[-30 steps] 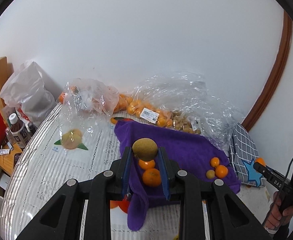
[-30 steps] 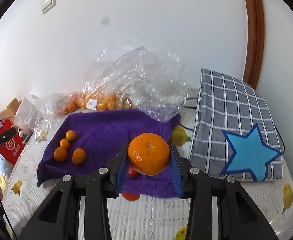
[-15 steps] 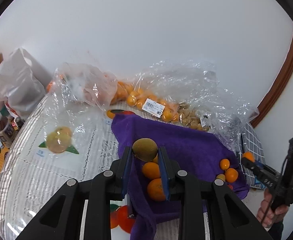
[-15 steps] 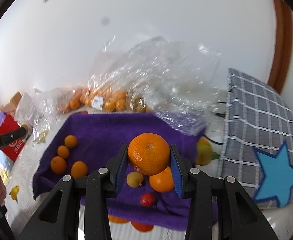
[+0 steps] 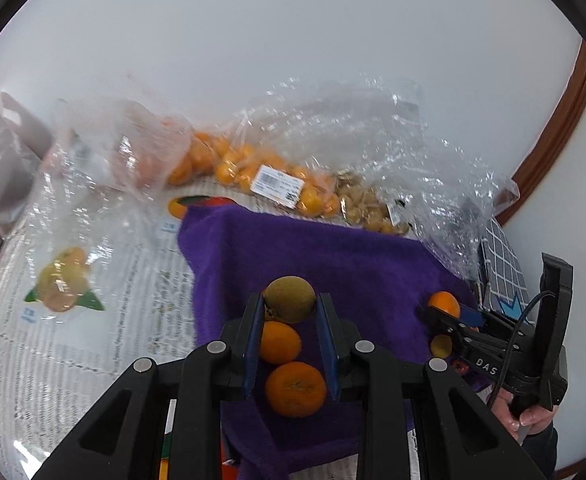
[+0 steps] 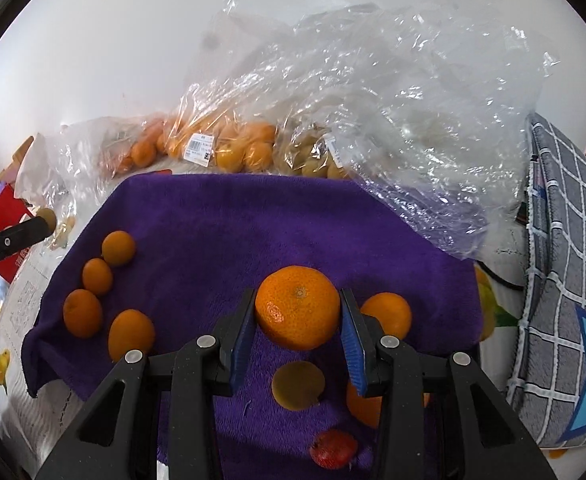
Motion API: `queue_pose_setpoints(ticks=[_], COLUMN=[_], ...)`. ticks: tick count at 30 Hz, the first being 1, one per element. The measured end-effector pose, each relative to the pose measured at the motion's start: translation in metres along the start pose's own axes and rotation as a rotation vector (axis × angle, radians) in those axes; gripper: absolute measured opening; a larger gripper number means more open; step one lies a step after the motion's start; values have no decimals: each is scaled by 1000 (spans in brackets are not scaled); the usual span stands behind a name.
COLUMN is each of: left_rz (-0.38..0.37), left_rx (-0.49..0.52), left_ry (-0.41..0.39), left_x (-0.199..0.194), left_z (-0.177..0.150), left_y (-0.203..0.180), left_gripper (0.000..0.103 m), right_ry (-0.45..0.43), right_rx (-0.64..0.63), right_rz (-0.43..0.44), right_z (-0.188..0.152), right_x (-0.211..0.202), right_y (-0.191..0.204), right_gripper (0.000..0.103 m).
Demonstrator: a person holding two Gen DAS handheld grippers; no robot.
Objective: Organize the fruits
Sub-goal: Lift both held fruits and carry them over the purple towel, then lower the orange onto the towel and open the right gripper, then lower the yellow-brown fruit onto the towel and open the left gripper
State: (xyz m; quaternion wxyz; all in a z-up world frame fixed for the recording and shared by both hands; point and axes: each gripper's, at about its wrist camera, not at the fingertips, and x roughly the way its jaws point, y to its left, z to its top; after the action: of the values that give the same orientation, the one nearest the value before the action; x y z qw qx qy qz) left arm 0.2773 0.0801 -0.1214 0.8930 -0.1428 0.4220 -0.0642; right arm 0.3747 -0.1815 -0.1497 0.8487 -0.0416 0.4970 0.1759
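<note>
The left tool (image 5: pixel 289 316) grips a round brown-green kiwi (image 5: pixel 289 299); the right tool (image 6: pixel 297 322) grips a large orange mandarin (image 6: pixel 297 307), both above the purple fleece cloth (image 6: pixel 229 232).

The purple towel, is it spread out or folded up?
Spread out. The towel lies open on the table with loose fruit on it; only its near left corner droops.
</note>
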Motion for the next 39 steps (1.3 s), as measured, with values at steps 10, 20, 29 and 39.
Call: queue_pose_setpoints(ticks=[10,20,29,39], left_rz=[-55,-18,9,45], left_rx=[6,52,84,106], left_ry=[72,161,210,241], left_x=[22,49,64,74], left_z=[10,7,4,0], left_y=[-20,-41,-47,-50], left_gripper=[25,25,25,25], right_ry=[28,9,-40,-69], right_rx=[-7,-32,-11,-6], right_rz=[3,10,22,6], right_z=[-1,-8,-16,-19], right_x=[12,-3,-27,-40], right_y=[-1,2,-4,-7], right_gripper=[40,45,45,45])
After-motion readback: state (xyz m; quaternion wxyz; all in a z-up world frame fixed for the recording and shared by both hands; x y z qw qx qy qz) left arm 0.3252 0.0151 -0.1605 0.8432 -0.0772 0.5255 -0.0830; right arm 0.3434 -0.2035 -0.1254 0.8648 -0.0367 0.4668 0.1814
